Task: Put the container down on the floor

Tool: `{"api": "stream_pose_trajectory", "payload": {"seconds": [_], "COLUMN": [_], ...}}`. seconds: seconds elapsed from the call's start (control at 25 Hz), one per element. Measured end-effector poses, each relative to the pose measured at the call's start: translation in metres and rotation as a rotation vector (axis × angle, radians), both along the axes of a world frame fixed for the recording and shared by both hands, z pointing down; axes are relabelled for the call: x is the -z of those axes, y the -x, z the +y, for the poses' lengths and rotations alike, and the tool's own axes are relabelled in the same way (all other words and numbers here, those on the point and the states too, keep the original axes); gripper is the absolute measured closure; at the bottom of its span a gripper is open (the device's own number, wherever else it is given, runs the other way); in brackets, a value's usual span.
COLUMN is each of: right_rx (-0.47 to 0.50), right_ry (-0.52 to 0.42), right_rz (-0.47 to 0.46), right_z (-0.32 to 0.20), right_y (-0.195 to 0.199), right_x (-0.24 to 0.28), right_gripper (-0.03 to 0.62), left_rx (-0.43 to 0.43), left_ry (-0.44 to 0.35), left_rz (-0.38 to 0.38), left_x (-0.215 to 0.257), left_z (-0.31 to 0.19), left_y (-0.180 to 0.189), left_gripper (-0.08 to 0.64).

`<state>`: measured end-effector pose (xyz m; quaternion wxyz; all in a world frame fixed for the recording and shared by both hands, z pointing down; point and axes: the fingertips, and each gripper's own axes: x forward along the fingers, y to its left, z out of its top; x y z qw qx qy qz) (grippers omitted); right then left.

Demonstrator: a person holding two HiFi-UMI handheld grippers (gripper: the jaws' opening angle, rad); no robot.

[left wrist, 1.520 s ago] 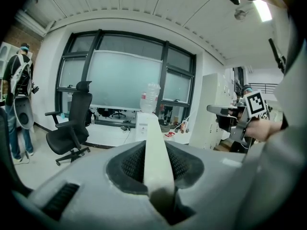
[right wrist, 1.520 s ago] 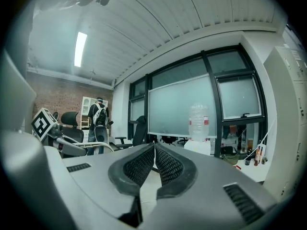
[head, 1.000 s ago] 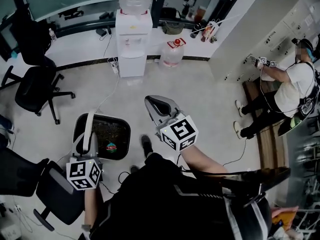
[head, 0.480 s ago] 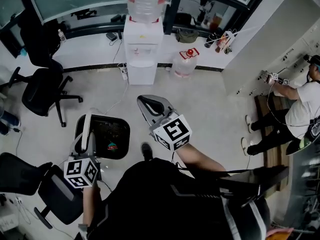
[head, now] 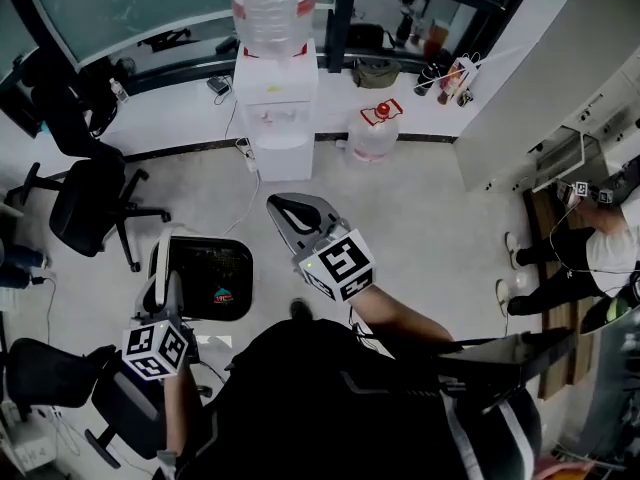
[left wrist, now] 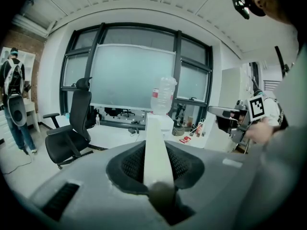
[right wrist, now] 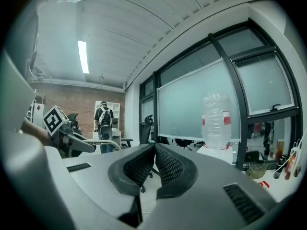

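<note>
The container is a black open-topped bin with a white handle; a small red and green item lies inside it. It hangs over the pale floor at the left of the head view. My left gripper is shut on the handle, and in the left gripper view the white handle runs straight between the dark pads. My right gripper is held out in front of me, to the right of the container and apart from it. Its pads meet with nothing between them.
A white water dispenser with a bottle on top stands ahead, with a spare water jug beside it. Black office chairs stand at the left. A crouching person works at white lockers on the right. Cables trail across the floor.
The head view has drifted, so the dispenser and the person at the right sit differently in the picture. The container still hangs from my left gripper and my right gripper stays shut.
</note>
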<state>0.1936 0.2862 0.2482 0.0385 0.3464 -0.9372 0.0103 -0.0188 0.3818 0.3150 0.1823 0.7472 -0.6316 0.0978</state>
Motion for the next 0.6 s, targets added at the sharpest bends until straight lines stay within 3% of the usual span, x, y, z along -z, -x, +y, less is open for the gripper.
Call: {"api": "stream_pose_trajectory", "payload": {"seconds": [0.32, 0.6], "right_rx": [0.019, 0.008], "right_ry": [0.005, -0.004], "right_rz": [-0.003, 0.008], "right_z": [-0.042, -0.08], "right_y": [0.008, 0.036], "right_x": [-0.005, -0.005], "right_gripper": [0.584, 0.584], "left_rx": [-0.011, -0.038], "left_ry": [0.01, 0.006], "left_rz": [-0.013, 0.003], "left_x": [-0.005, -0.014], "left_z": [-0.042, -0.087], "left_y": [0.0, 0.021], "left_gripper": [0.476, 0.476]}}
